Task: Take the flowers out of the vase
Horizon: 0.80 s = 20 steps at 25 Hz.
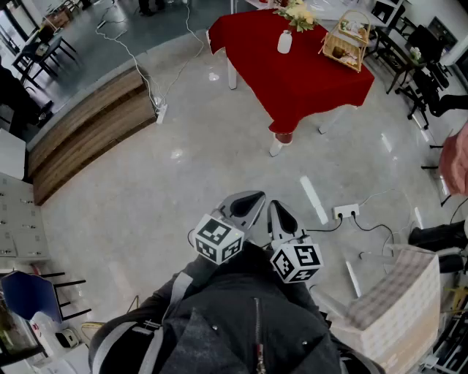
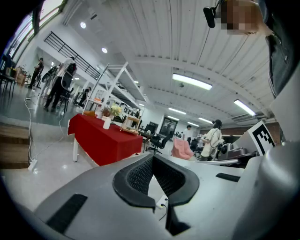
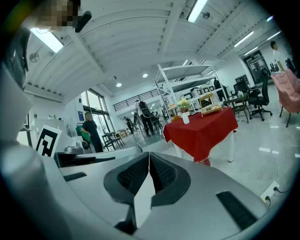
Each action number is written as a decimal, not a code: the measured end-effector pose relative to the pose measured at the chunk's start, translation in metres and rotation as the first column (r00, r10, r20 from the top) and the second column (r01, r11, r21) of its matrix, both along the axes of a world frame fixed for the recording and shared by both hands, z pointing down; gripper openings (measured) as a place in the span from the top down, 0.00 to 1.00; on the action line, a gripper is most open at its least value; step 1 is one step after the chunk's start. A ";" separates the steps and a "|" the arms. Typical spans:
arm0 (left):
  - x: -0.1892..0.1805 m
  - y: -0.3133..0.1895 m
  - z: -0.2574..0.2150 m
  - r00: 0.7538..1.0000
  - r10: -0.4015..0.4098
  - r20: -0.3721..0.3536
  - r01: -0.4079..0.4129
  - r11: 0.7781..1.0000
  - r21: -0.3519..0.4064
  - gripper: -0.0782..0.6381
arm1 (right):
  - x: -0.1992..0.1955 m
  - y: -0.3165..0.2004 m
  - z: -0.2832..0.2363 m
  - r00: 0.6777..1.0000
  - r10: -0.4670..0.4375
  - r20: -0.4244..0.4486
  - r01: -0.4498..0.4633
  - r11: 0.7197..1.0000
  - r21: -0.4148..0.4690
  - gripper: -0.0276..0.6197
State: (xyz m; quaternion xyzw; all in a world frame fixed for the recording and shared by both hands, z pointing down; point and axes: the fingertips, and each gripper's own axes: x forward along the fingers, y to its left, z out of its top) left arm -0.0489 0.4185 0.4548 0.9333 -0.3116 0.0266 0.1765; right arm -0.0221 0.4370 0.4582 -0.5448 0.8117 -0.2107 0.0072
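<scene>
Far ahead stands a table under a red cloth (image 1: pixel 307 80). On it is a small white vase (image 1: pixel 284 42) with pale yellow flowers (image 1: pixel 298 13) just behind it. The vase (image 2: pixel 107 123) and flowers (image 2: pixel 115 110) look tiny in the left gripper view, and the vase (image 3: pixel 186 117) and flowers (image 3: pixel 183 104) equally so in the right gripper view. My left gripper (image 1: pixel 250 203) and right gripper (image 1: pixel 278 215) are held side by side close to my body, well short of the table. Both point roughly level toward it. The left gripper (image 2: pixel 153 155) and right gripper (image 3: pixel 149 153) are shut with nothing between the pads.
A wicker basket (image 1: pixel 349 40) sits on the table to the right of the vase. Between me and the table a power strip (image 1: pixel 345 212) and cables lie on the grey floor. A wooden step (image 1: pixel 88 131) runs along the left. Chairs and people stand farther off.
</scene>
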 end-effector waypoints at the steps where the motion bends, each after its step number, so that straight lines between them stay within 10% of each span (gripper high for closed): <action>1: 0.002 0.003 -0.001 1.000 0.003 -0.001 -0.003 1.000 0.004 0.88 | 0.001 0.002 0.000 1.000 0.001 0.002 -0.001 1.000 0.001 0.94; 20: 0.018 -0.010 0.000 1.000 0.005 0.003 -0.005 1.000 -0.005 0.88 | 0.023 -0.012 -0.006 0.998 0.041 0.044 -0.042 0.998 0.038 0.93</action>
